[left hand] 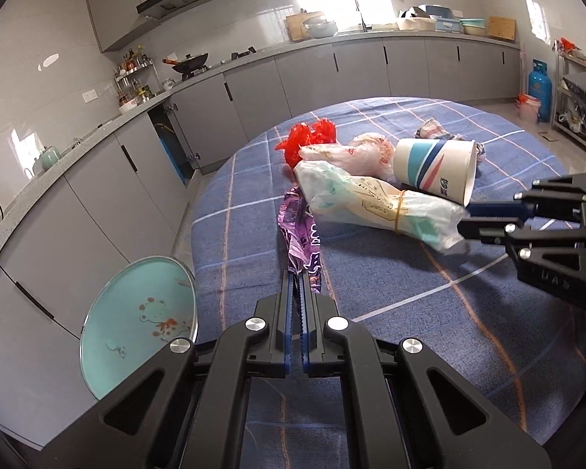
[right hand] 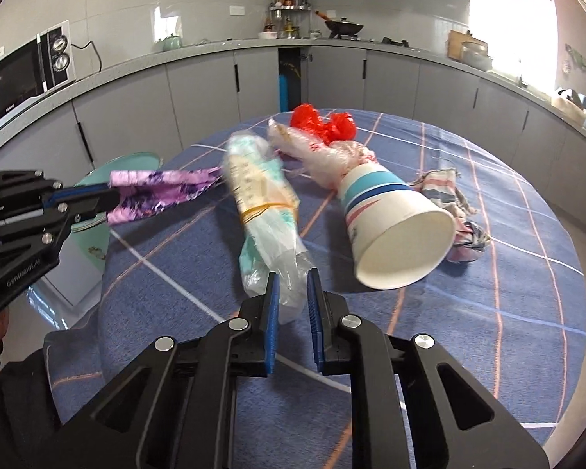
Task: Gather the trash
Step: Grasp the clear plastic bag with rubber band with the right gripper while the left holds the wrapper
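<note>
Blue plaid-cloth desk (left hand: pixel 390 273), mid-frame: white striped paper cup (right hand: pixel 394 230) on its side, inside looks empty. Left gripper (left hand: pixel 297 285) fingers clamp crumpled purple foil wrapper (left hand: pixel 301 234); right gripper (right hand: pixel 293 293) fingers narrow around clear rubber-banded plastic bag (right hand: pixel 261 211).

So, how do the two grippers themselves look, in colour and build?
Both the left gripper and right gripper are matte black linkage frames with silver round bolts and blue ribbed finger pads. Pale lettering marks their sides.
</note>
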`<state>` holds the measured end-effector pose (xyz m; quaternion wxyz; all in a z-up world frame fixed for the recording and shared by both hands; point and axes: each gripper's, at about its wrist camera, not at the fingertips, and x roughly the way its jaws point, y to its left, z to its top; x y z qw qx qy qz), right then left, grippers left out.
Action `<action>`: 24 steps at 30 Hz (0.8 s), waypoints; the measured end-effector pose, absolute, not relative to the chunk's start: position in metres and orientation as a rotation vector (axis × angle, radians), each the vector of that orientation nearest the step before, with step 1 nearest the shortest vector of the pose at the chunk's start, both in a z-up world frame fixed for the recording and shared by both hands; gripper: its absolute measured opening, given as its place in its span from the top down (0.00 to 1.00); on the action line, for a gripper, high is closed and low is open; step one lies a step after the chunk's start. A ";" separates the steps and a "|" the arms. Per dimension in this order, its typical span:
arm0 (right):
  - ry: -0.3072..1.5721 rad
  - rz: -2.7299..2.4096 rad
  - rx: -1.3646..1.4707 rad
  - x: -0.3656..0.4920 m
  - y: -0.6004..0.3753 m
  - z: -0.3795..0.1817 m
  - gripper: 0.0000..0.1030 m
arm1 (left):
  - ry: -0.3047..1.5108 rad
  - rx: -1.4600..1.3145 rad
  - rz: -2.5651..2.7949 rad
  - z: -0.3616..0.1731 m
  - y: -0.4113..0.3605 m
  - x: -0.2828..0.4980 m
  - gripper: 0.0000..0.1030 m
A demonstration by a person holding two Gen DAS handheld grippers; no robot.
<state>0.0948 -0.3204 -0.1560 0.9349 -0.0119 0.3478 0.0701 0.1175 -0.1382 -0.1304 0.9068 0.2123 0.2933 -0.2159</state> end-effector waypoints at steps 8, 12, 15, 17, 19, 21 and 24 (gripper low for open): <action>0.646 0.172 -0.042 0.084 -0.309 -0.143 0.95 | 0.557 0.422 -0.416 -0.115 -0.127 0.117 0.97; 0.611 0.185 -0.040 0.078 -0.306 -0.133 0.95 | 0.528 0.419 -0.397 -0.106 -0.119 0.115 0.97; 0.600 0.186 -0.027 0.078 -0.306 -0.128 0.95 | 0.508 0.410 -0.381 -0.099 -0.111 0.114 0.97; 0.590 0.182 -0.017 0.080 -0.307 -0.124 0.95 | 0.497 0.407 -0.370 -0.096 -0.105 0.113 0.97; 0.583 0.184 -0.014 0.081 -0.305 -0.121 0.95 | 0.489 0.401 -0.356 -0.092 -0.099 0.114 0.97; 0.576 0.188 -0.005 0.083 -0.304 -0.116 0.95 | 0.478 0.400 -0.334 -0.090 -0.095 0.114 0.97; 0.563 0.194 0.006 0.088 -0.299 -0.108 0.95 | 0.451 0.404 -0.293 -0.085 -0.088 0.115 0.97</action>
